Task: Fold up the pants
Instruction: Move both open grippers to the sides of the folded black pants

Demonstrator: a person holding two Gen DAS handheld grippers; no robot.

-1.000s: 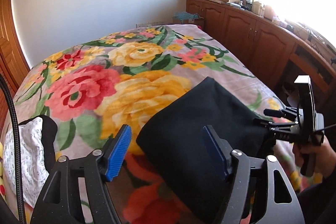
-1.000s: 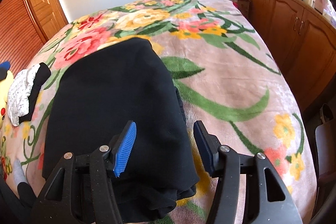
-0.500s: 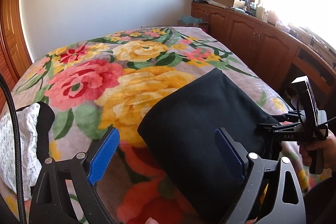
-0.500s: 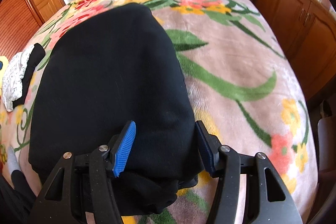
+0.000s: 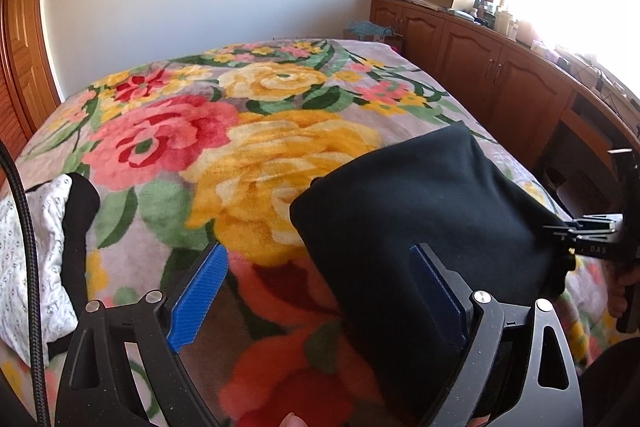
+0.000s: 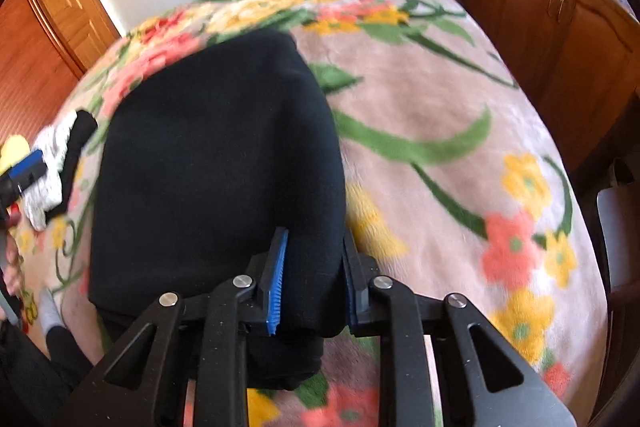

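Folded black pants (image 5: 420, 195) (image 6: 216, 147) lie on the flowered bedspread (image 5: 260, 155), near its front edge. My right gripper (image 6: 315, 233) straddles the near right edge of the bundle. Its jaws are closing and the blue pads press the thick fabric from both sides. My left gripper (image 5: 317, 247) hangs wide open over the pants' near left corner. Its right finger is over the black cloth and its left finger over bare bedspread, with neither pad touching the fabric. The right gripper (image 5: 560, 243) also shows at the pants' right edge in the left wrist view.
A white patterned cloth with a black garment (image 5: 36, 251) (image 6: 52, 163) lies at the bed's left side. Wooden cabinets (image 5: 480, 67) (image 6: 560, 27) run along the right wall, and a dark chair (image 6: 620, 219) stands by the bed's right edge. A wooden wardrobe stands on the left.
The right gripper's jaws have narrowed from a wide gap onto the pants' right edge. The left gripper has sunk toward the bed and spread its jaws wider.
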